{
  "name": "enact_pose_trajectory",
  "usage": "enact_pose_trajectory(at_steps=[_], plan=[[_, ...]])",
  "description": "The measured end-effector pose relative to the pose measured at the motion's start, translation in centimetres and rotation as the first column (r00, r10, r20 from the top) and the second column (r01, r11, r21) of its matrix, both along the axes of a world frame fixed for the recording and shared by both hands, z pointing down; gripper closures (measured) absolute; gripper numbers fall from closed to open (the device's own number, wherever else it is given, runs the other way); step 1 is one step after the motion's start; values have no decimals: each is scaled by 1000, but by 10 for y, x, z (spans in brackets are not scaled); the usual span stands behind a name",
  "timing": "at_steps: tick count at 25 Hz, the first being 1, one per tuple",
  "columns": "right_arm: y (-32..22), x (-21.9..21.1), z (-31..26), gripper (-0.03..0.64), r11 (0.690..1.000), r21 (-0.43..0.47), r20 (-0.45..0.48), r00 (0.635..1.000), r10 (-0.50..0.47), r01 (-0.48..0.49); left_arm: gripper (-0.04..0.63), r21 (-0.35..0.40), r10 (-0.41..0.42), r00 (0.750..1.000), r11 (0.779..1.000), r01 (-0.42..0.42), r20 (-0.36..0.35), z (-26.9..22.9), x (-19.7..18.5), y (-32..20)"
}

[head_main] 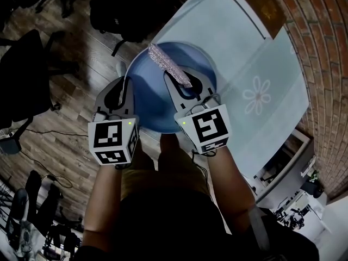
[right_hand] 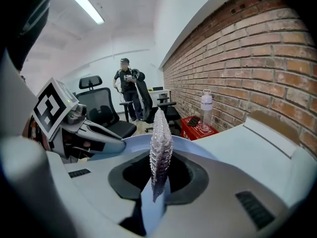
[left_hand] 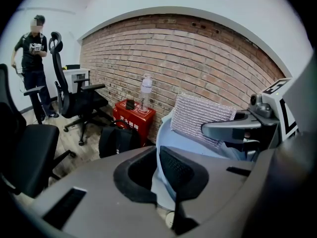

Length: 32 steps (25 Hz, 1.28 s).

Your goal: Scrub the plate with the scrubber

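A round blue plate (head_main: pixel 157 91) is held up on edge over the near end of the table. My left gripper (head_main: pixel 125 83) is shut on its left rim; in the left gripper view the pale blue plate (left_hand: pixel 166 143) stands edge-on between the jaws of the left gripper (left_hand: pixel 157 167). My right gripper (head_main: pixel 187 83) is shut on a flat silvery mesh scrubber (head_main: pixel 169 65), which lies against the plate's face. In the right gripper view the scrubber (right_hand: pixel 161 143) sticks up edge-on from the right gripper (right_hand: pixel 157 177), with the plate (right_hand: pixel 131 144) behind it.
The pale table (head_main: pixel 255 53) has a flower print (head_main: pixel 256 95) and a brown box (head_main: pixel 262 4) at its far end, along a brick wall. A black backpack (head_main: pixel 122 10), office chairs (head_main: pixel 27 75) and a red box with a bottle (left_hand: pixel 133 115) stand on the wood floor. A person (left_hand: pixel 32 58) stands far off.
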State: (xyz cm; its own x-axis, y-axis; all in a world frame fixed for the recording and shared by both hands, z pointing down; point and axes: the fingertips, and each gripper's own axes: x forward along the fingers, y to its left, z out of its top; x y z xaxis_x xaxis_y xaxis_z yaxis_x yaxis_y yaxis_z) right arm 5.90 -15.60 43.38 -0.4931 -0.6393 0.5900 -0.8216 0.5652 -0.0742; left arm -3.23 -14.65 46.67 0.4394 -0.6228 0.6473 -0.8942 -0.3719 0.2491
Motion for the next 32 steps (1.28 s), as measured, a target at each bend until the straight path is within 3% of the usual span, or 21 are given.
enact_pose_trajectory(at_steps=[22, 32], plan=[[9, 90, 4, 529, 993, -38, -187, 977, 103, -112, 561, 24, -11, 1000, 1000, 11, 11, -1, 3, 3], [43, 105, 3, 529, 994, -92, -252, 967, 30, -55, 561, 30, -5, 1000, 1000, 4, 11, -1, 4, 4]])
